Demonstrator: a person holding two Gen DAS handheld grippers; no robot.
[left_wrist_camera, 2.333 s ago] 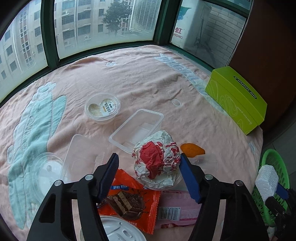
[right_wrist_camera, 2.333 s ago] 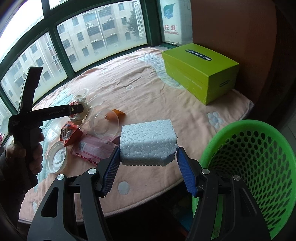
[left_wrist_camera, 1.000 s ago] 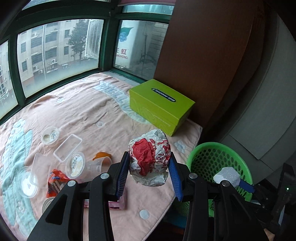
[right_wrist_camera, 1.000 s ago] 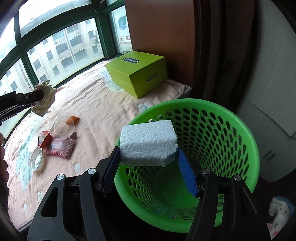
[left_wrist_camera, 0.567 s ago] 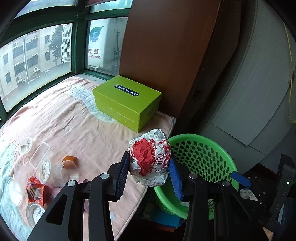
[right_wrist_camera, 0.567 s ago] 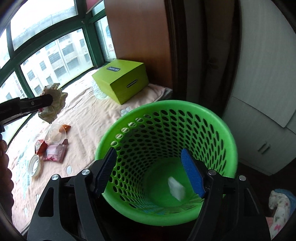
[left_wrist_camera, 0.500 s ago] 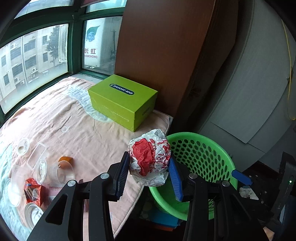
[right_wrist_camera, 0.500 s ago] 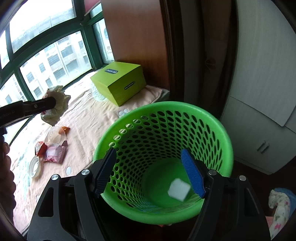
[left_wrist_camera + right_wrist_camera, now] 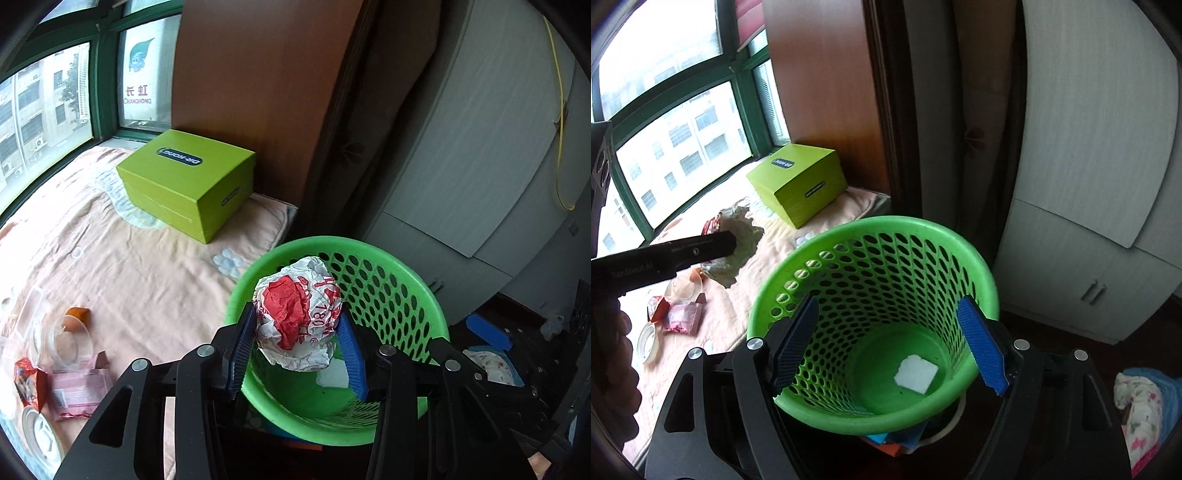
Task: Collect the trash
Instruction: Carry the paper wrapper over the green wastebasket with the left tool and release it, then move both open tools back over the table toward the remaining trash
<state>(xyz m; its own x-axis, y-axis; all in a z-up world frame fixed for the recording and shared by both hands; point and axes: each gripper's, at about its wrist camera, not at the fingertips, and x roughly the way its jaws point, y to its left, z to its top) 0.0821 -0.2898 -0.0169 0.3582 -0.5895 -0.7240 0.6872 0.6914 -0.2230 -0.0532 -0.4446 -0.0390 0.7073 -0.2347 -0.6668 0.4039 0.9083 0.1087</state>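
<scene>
A crumpled red-and-white wrapper point(image 9: 299, 314) sits between the blue pads of my left gripper point(image 9: 297, 315), whose jaws are opening while the pads still touch it. It hangs over the near rim of the green mesh basket point(image 9: 424, 291). In the right wrist view, my right gripper point(image 9: 888, 304) hovers above the basket point(image 9: 982, 266), its jaws opening wider with nothing between them. A white foam block point(image 9: 916, 371) lies on the basket's floor. The left gripper's finger point(image 9: 716, 245) and the wrapper point(image 9: 738, 240) show at the left.
A lime-green box point(image 9: 188, 181) stands on the peach blanket point(image 9: 147, 280) by the wooden panel. A pink packet point(image 9: 79, 387), a clear cup point(image 9: 70, 339) and an orange packet point(image 9: 27, 380) lie at the blanket's left. White cupboards point(image 9: 480, 147) stand behind the basket.
The right gripper opened and the foam block fell to the basket's floor. The left gripper carried the wrapper from over the blanket to above the basket's rim.
</scene>
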